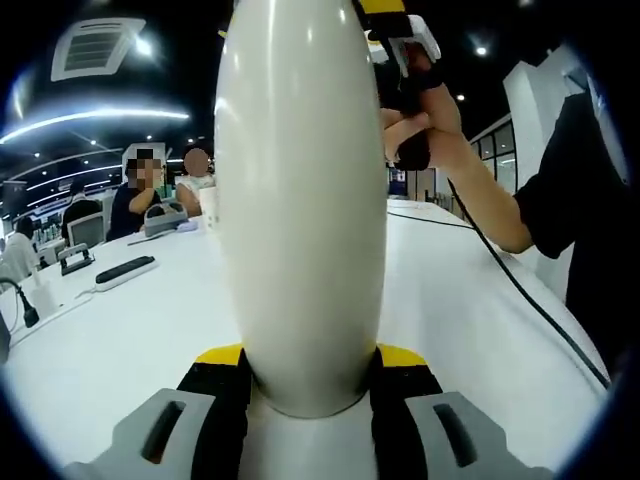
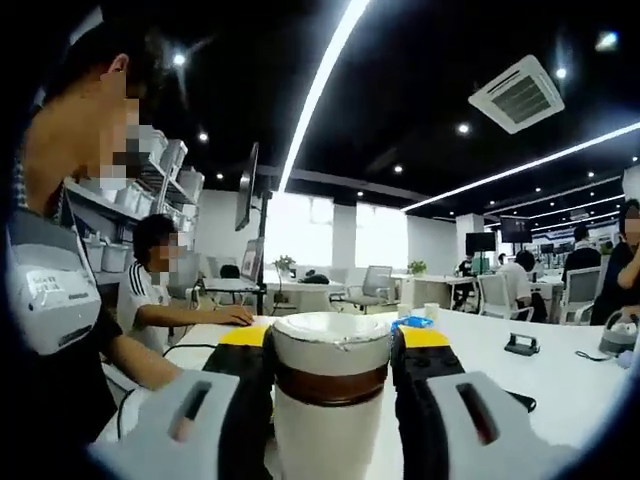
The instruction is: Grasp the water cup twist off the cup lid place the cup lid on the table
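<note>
Both grippers pinch: left gripper (image 1: 310,375) jaws clamp the water cup (image 1: 300,200), right gripper (image 2: 330,350) jaws squeeze the cup lid (image 2: 330,345); the smooth body might spin above the bench (image 1: 120,330).

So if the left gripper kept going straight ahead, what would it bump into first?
The white water cup: the left gripper already holds its body between its jaws. Beyond it, probably the white table.

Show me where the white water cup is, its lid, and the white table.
Tall white water cup (image 1: 300,200): left gripper view, middle of its smooth body.
White cup lid with brown band (image 2: 330,345): right gripper view, its side wall between the tongs.
White table (image 1: 130,330): left gripper view, bare top.
</note>
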Motion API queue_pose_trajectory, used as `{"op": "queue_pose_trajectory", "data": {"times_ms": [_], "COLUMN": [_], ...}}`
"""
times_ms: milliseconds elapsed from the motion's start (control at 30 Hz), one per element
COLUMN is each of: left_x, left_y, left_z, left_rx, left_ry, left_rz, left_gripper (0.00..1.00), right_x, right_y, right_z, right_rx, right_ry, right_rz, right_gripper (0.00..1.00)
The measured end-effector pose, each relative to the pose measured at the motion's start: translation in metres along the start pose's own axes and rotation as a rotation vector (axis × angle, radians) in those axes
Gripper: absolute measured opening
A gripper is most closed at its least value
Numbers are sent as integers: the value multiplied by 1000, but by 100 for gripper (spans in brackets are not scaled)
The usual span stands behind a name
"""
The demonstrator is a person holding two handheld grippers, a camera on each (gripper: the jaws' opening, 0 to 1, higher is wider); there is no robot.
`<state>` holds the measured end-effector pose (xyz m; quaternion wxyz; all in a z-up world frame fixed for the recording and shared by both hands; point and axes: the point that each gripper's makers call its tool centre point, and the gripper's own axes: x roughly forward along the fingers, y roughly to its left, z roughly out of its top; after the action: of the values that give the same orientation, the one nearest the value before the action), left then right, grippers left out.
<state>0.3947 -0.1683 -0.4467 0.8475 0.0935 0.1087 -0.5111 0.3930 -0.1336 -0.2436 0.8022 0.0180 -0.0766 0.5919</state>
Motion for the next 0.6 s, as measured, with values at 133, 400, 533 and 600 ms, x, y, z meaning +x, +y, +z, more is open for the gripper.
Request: {"op": "queue_pose_trajectory", "data": {"times_ms": [133,400,533,600], "left_x": [0,0,0,0], "left_y": [0,1,1,1], "left_z": [0,0,0,0], "left_rx": [1,-1,-1,-2], "left_ry": [-1,-1,-2,-2], "left_rz": [-1,-2,-3,-3], "left_gripper": [48,48,48,48], "right_x": [-1,-1,-2,-2], "right_y": [-1,7,9,9], "right_z": [0,1,1,1], "right_rx": [-4,28,52,60], "right_ry": [5,-13,-21,-22], "right_rz": [44,312,442,478], "right_gripper": [47,47,47,47]}}
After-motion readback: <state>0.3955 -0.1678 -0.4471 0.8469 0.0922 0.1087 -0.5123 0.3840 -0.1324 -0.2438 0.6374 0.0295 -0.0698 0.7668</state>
